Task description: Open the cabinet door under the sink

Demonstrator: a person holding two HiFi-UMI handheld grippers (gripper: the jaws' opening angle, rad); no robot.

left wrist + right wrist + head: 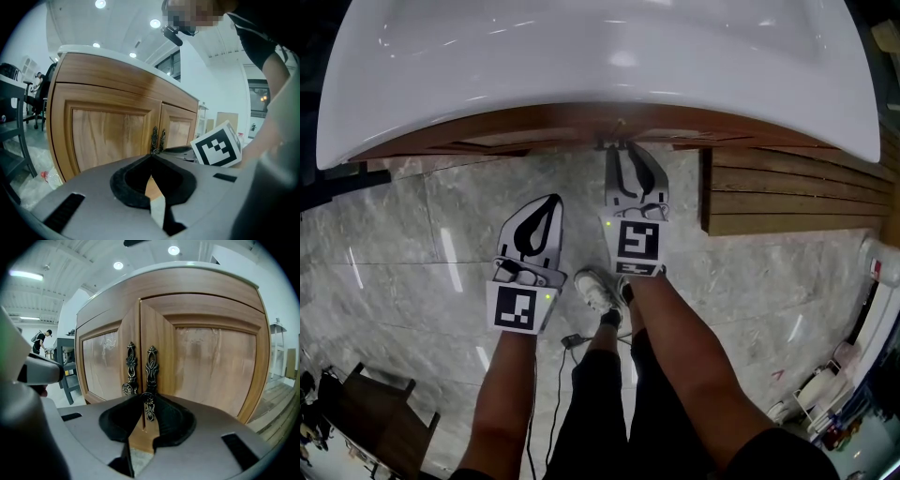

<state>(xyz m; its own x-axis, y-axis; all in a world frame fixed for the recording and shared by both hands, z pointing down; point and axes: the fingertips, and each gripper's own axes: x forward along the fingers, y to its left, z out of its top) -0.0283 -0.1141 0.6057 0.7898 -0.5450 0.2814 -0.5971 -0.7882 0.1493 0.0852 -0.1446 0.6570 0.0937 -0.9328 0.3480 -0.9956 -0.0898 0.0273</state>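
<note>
The white sink [581, 56] tops a wooden cabinet with two doors. In the right gripper view the right door [211, 362] and left door [101, 362] meet at the middle, each with an ornate dark metal handle. My right gripper [149, 398] is shut on the lower end of the right door's handle [151, 366]; the left handle [131, 366] hangs free beside it. In the head view the right gripper [622, 150] reaches under the sink's rim. My left gripper [553, 200] hangs back over the floor, shut and empty; its own view shows its tips [151, 155] meeting, short of the doors.
Grey marble floor [422, 234] lies before the cabinet. A low wooden slatted platform [787, 187] sits to the right. The person's shoe [600, 289] and a cable [572, 342] are below the grippers. Dark furniture [366, 412] stands at lower left.
</note>
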